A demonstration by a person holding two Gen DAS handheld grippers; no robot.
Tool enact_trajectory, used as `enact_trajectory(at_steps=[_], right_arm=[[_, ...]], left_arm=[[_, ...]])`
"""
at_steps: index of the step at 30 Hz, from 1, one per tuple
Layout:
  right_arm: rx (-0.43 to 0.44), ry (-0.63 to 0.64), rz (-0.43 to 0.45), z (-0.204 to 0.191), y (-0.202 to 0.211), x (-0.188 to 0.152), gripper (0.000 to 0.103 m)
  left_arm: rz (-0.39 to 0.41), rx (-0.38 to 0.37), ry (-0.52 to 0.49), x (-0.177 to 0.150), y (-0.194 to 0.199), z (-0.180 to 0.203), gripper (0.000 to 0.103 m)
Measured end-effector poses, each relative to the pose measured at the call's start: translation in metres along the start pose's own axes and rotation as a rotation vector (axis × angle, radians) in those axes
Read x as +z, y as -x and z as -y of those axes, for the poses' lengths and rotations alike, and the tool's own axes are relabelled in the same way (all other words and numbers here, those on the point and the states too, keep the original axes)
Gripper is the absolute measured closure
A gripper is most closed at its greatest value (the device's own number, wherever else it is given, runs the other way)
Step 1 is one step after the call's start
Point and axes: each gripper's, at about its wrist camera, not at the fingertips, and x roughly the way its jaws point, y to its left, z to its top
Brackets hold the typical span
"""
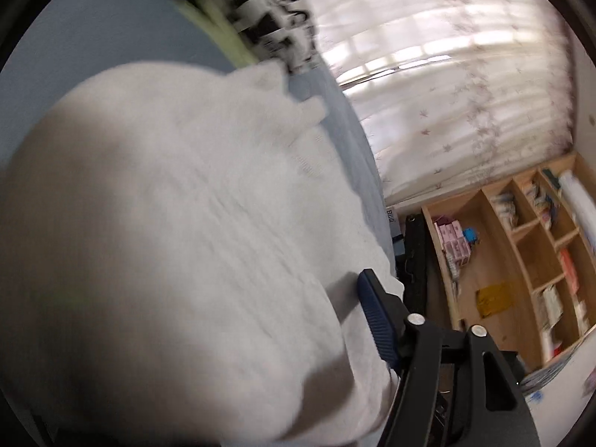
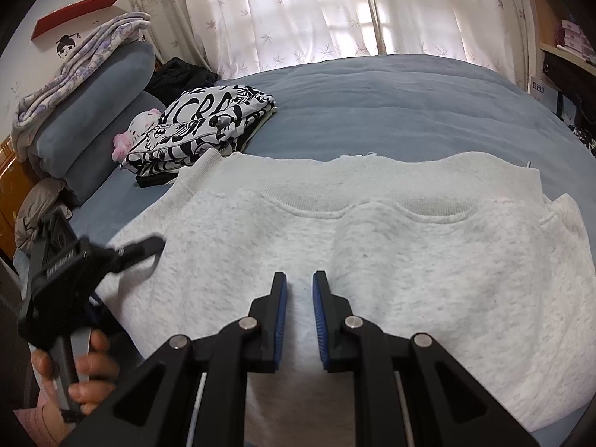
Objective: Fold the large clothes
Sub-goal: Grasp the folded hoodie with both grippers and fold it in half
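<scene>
1. Sweatshirt (image 2: 372, 260): one light grey garment lies spread across the near part of the blue bed (image 2: 391, 111), already folded into a broad rectangle, its ribbed collar lying along the far edge.
2. Step in hand, as I judge it: between folds. No sleeve hangs loose, so a further fold of the body seems due.
3. Right gripper (image 2: 300, 298) hovers over the middle of the cloth; its fingers stand a little apart with only a narrow gap, nothing between them.
4. Left gripper (image 2: 149, 249) sits at the garment's left edge, held in a hand (image 2: 80, 376). From its own blurred camera only one blue-padded finger (image 1: 376, 320) shows against the fabric, so I cannot tell whether it grips the cloth.
5. Next move probably calls for both grippers to pinch one edge and carry it across evenly.
6. Count: one sweatshirt, two grippers, one folded black-and-white garment (image 2: 208, 126) beyond it, one pink plush toy (image 2: 136, 130) and two stacked blue pillows (image 2: 100, 119).
</scene>
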Motion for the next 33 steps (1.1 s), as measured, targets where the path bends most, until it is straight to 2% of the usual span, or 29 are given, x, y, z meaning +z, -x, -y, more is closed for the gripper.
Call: enact_trajectory(at_steps=[1, 3, 5, 8, 10, 12, 16, 20, 25, 28, 30, 33], right_arm=[[-0.003, 0.002, -0.002, -0.001, 0.001, 0.001, 0.089], [-0.021, -0.006, 0.024, -0.001, 0.011, 0.004, 0.089], [-0.065, 0.002, 0.063, -0.003, 0.019, 0.006, 0.089], [-0.119, 0.036, 0.042, -0.004, 0.013, 0.004, 0.089], [-0.128, 0.029, -0.008, 0.0, -0.001, 0.001, 0.089], [-0.087, -0.036, -0.058, 0.012, -0.015, -0.003, 0.089], [0.001, -0.138, -0.028, 0.033, -0.016, -0.017, 0.089], [0.085, -0.234, -0.011, 0.053, -0.012, -0.024, 0.089], [0.178, -0.342, -0.007, 0.074, -0.006, -0.029, 0.089], [0.306, -0.473, -0.021, 0.103, 0.014, -0.037, 0.089], [0.347, -0.522, -0.024, 0.12, 0.035, -0.045, 0.089], [0.265, -0.545, 0.016, 0.149, 0.082, -0.065, 0.089]], left_arm=[[0.015, 0.011, -0.039, 0.001, 0.0, 0.006, 0.049], [0.046, 0.04, -0.121, 0.0, 0.002, 0.022, 0.065], [0.072, 0.056, -0.194, 0.0, 0.007, 0.038, 0.073], [0.117, 0.123, -0.355, -0.007, 0.014, 0.074, 0.079], [0.135, 0.157, -0.445, -0.013, 0.017, 0.096, 0.08], [0.149, 0.168, -0.558, -0.025, 0.019, 0.123, 0.081], [0.141, 0.182, -0.784, -0.052, 0.015, 0.175, 0.081], [0.085, 0.206, -1.012, -0.086, -0.008, 0.228, 0.081], [0.002, 0.222, -1.112, -0.112, -0.039, 0.265, 0.081], [-0.029, 0.238, -1.17, -0.127, -0.053, 0.284, 0.081], [-0.039, 0.265, -1.221, -0.138, -0.064, 0.295, 0.081], [-0.082, 0.288, -1.289, -0.159, -0.088, 0.312, 0.081]])
